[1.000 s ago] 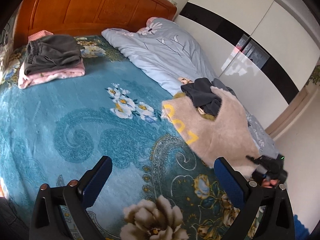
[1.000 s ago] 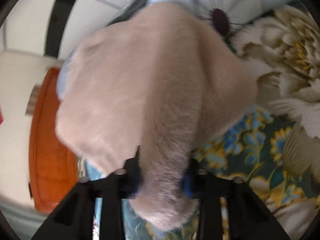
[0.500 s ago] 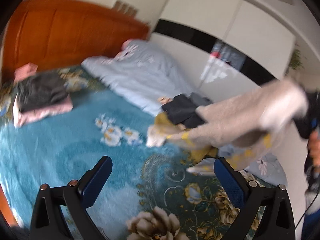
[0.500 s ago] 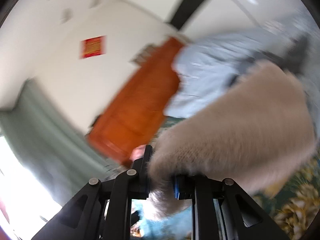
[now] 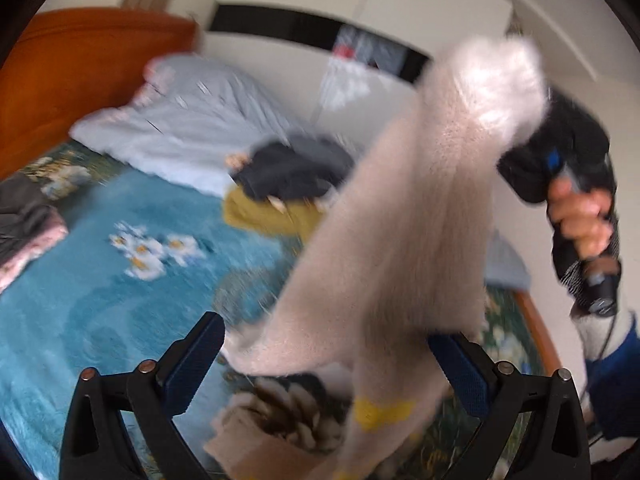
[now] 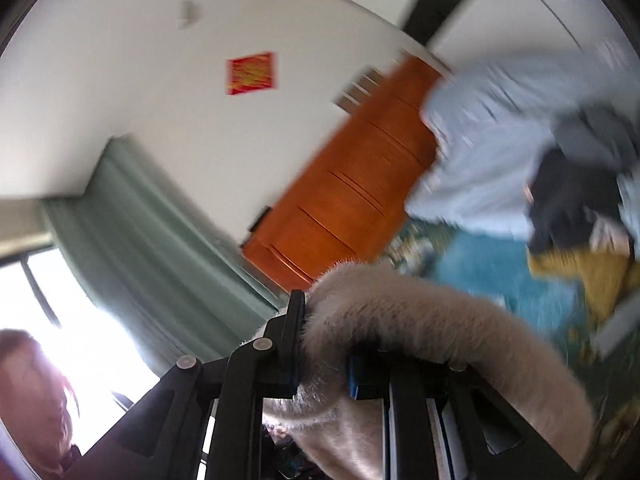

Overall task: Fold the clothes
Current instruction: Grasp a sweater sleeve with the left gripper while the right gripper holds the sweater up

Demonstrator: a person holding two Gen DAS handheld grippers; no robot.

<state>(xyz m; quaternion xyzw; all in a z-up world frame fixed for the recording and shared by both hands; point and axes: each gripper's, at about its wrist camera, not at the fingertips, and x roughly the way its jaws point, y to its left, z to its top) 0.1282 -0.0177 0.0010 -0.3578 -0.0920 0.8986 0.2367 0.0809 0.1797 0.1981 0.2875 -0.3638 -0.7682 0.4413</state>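
Fleece up in the air: the right hand-held gripper [image 6: 322, 364] has hoisted the beige fleece garment [image 5: 404, 216] clear of the bed.

Its jaws, having just squeezed in a touch more, sit clamped on a bunched edge of the fleece, which a second ago lay low over the remaining pile [image 5: 288, 184] and now hangs full length from that single pinch, swinging in front of the left hand-held gripper [image 5: 326, 360]. That one stands wide apart and holds nothing, the lower fleece dangling between its blue pads [image 5: 192, 364] without being pressed. Beyond, the teal floral blanket [image 5: 80, 280] lies bare for spreading, and the folded stack [image 5: 24, 232] waits at the far left. Judging by this, the next garment is picked, and a second corner needs catching before any fold.
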